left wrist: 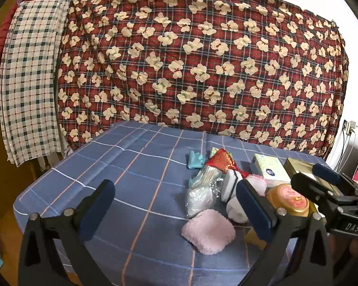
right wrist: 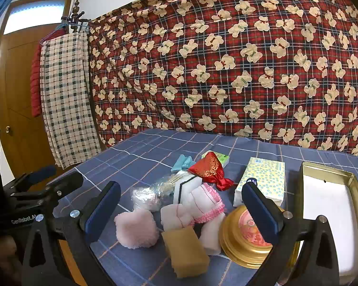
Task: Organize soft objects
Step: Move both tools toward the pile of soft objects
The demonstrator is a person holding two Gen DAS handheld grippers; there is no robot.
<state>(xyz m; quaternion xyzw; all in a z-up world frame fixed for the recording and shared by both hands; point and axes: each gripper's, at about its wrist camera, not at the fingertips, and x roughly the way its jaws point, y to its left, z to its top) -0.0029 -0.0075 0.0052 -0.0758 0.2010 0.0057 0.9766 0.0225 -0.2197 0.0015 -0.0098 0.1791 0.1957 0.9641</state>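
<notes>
A pile of soft things lies on the blue checked table [right wrist: 140, 157]: a pink fluffy pad [right wrist: 136, 228] [left wrist: 208, 231], a tan sponge [right wrist: 186, 250], white cloths with pink trim [right wrist: 202, 205], a white sponge [right wrist: 186, 188], a red brocade pouch [right wrist: 208, 169] [left wrist: 220, 159], a teal glove [left wrist: 195, 159] and a clear bag of cotton swabs [left wrist: 202, 188]. My left gripper [left wrist: 176, 209] is open and empty above the table, left of the pile. My right gripper [right wrist: 181, 207] is open and empty, hovering over the near side of the pile.
An open gold tin [right wrist: 331, 205] with a white inside stands at the right, its round gold lid [right wrist: 245, 238] beside the cloths. A tissue pack [right wrist: 262, 181] lies behind the lid. A red bear-print quilt [right wrist: 226, 59] hangs behind the table. A door [right wrist: 19, 95] is at the left.
</notes>
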